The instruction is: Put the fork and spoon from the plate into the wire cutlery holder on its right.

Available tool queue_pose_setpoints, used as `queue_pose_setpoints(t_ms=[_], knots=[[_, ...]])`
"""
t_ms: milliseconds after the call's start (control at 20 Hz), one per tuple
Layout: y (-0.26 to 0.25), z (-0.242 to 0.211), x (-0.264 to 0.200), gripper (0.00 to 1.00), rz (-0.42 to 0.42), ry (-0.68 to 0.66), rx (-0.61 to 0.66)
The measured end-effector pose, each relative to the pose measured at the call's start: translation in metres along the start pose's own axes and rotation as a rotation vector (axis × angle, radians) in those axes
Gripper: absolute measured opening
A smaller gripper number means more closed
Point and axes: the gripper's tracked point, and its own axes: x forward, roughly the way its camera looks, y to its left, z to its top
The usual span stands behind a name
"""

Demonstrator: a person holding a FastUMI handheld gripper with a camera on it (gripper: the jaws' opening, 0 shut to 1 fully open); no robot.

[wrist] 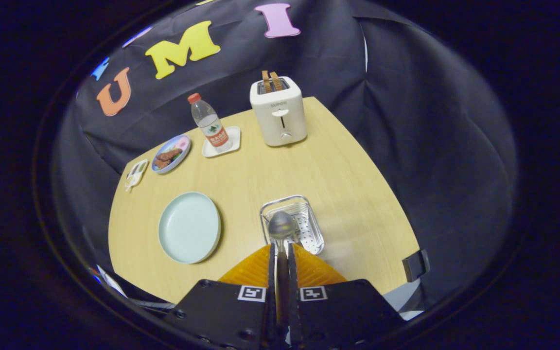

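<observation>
Tongs: clamped narrow on the shiny metal spoon, bowl above the rectangular wire cutlery holder.
Plate: round pale-green plate, left of holder.

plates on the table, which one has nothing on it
The pale green plate, left of the wire cutlery holder and nearest the jaws. The blue-rimmed plate holds food; the white dish holds a bottle.

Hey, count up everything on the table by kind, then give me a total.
Plates: 2, empty plate, food plate
Bottle: 1
Coaster: 1
Toaster: 1
Cutlery holder: 1
Spoon, clamped in tool: 1
Small card: 1
Total: 8
</observation>
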Motion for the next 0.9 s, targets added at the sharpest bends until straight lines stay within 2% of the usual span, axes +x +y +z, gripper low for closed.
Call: queue_pose_setpoints(t_ms=[100,150,250,300,400,600,750,900], knots=[[0.008,0.016,-0.008,0.08,0.004,-0.064,-0.052],[0.017,0.021,-0.013,0.13,0.024,-0.088,-0.07],[0.032,0.033,-0.023,0.3,0.04,-0.135,-0.111],[0.039,0.039,-0.03,0.3,0.045,-0.164,-0.131],[0.059,0.05,-0.047,0.42,0.071,-0.226,-0.178],[0.103,0.075,-0.092,0.58,0.114,-0.37,-0.248],[0.142,0.089,-0.131,0.83,0.161,-0.478,-0.277],[0.167,0.104,-0.177,0.93,0.167,-0.613,-0.272]])
